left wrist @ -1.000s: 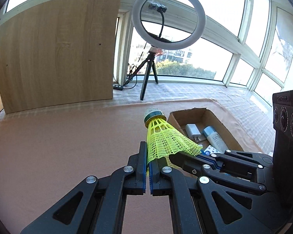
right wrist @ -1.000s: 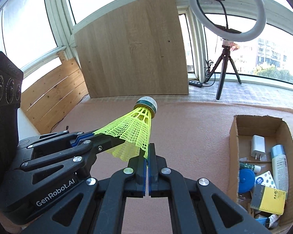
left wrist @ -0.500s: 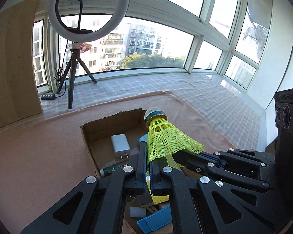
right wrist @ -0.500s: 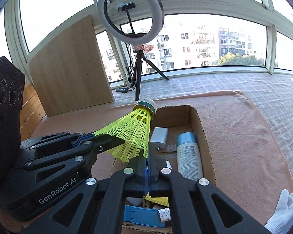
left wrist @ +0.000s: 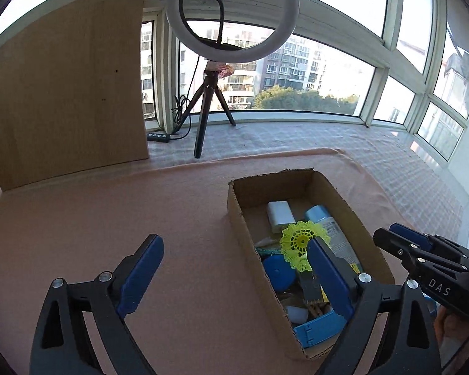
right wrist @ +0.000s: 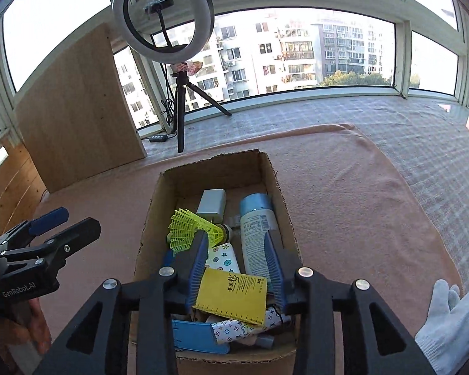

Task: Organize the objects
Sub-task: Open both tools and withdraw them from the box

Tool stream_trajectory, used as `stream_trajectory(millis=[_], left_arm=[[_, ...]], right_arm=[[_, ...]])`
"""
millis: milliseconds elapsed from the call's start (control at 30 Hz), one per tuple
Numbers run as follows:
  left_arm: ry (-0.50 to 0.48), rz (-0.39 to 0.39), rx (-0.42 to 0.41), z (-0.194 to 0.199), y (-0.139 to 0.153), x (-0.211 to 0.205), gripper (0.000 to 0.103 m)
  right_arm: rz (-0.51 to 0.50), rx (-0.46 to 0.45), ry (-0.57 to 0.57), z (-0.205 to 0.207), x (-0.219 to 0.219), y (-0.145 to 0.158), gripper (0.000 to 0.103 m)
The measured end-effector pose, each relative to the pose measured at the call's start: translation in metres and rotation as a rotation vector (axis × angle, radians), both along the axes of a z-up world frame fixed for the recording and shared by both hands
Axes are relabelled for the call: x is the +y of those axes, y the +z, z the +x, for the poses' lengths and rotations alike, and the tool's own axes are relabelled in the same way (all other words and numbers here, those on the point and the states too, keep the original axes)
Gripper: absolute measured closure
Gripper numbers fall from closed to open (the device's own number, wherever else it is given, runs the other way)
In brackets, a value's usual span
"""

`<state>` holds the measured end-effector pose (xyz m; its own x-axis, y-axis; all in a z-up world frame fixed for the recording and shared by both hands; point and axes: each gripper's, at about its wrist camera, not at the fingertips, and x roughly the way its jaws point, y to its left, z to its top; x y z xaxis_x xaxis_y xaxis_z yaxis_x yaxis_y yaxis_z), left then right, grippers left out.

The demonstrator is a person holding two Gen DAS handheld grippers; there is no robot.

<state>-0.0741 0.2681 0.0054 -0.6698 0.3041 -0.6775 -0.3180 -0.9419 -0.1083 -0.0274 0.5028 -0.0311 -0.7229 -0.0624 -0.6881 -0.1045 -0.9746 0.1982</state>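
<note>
Ahead of the left gripper (left wrist: 236, 251), between and beyond its wide-parted jaws, the pink surface (left wrist: 109, 218) lies bare up to the wooden board (left wrist: 65, 93) and ring-light tripod (left wrist: 208, 112). Under the right gripper (right wrist: 237, 247) the cardboard box (right wrist: 147, 218) is packed: shuttlecock (right wrist: 192, 223), spray can (right wrist: 256, 234) and yellow booklet (right wrist: 231, 297) crowd the space below its jaws.

Neon-yellow mesh shuttlecock (right wrist: 193, 229), brown cardboard box (right wrist: 215, 168), pink cloth (right wrist: 344, 193), blue btl cap (right wrist: 255, 202).
</note>
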Motion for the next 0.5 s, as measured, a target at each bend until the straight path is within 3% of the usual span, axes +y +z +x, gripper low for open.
stream_trajectory(millis=[67,267,367,500], left_arm=[[0.029,0.003,0.017,0.002,0.015,-0.014,0.004],[0.109,0.068,0.076,0.015,0.064,-0.065,0.000],[0.130,0.078,0.103,0.024,0.077,-0.092,0.000],[0.166,0.080,0.122,0.034,0.086,-0.129,0.000]], right_arm=[[0.002,0.014,0.000,0.002,-0.008,0.006,0.063],[0.050,0.019,0.029,0.005,-0.043,0.022,0.061],[0.063,0.015,0.043,0.005,-0.063,0.026,0.053],[0.085,0.019,0.089,0.002,-0.102,0.027,0.050]])
